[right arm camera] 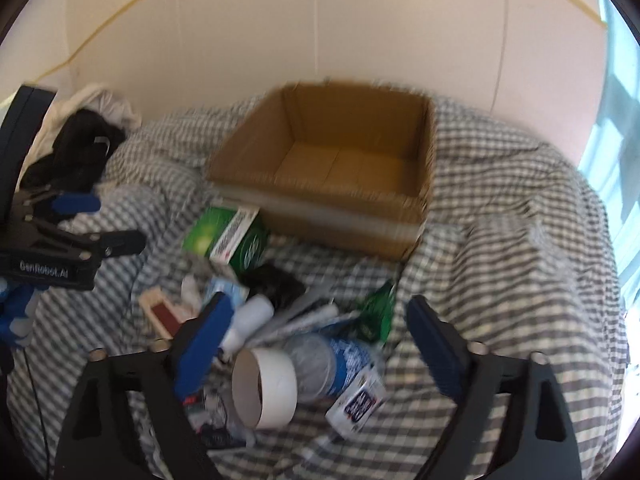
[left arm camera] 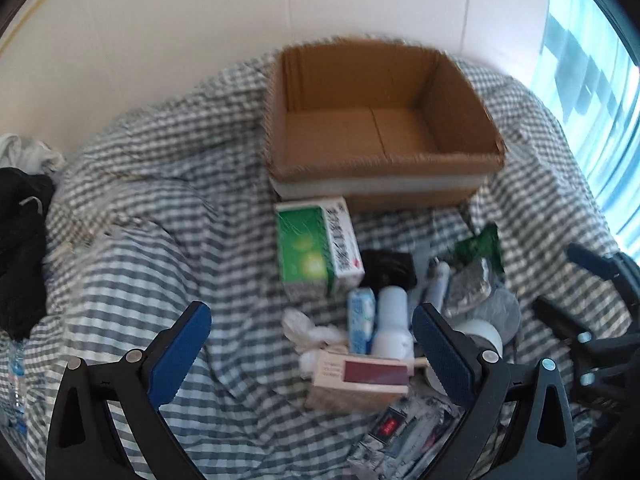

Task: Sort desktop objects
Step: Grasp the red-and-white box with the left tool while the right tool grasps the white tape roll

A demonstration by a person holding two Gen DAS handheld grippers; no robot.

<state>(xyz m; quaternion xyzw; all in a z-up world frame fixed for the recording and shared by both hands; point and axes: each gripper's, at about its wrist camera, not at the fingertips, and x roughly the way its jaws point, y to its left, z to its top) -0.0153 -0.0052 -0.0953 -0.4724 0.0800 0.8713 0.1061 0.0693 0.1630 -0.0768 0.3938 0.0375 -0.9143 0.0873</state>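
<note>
An open, empty cardboard box (left arm camera: 380, 168) (right arm camera: 352, 120) stands at the back of a checked cloth (left arm camera: 160, 208). In front of it lies a heap of small items: a green medicine box (left arm camera: 308, 248) (right arm camera: 228, 236), a white bottle (left arm camera: 394, 320), a box with a maroon panel (left arm camera: 360, 376), a white tape roll (right arm camera: 264, 388) and a crushed water bottle (right arm camera: 320, 364). My left gripper (left arm camera: 312, 320) hangs open above the white bottle and maroon box. My right gripper (right arm camera: 320, 308) is open above the tape roll and crushed bottle. Neither holds anything.
Black and white clothes (left arm camera: 20, 248) (right arm camera: 80, 148) are piled at the cloth's left edge. A plastic bottle (left arm camera: 16, 380) lies at the near left. A white wall rises behind the cardboard box and a window (left arm camera: 592, 80) is on the right.
</note>
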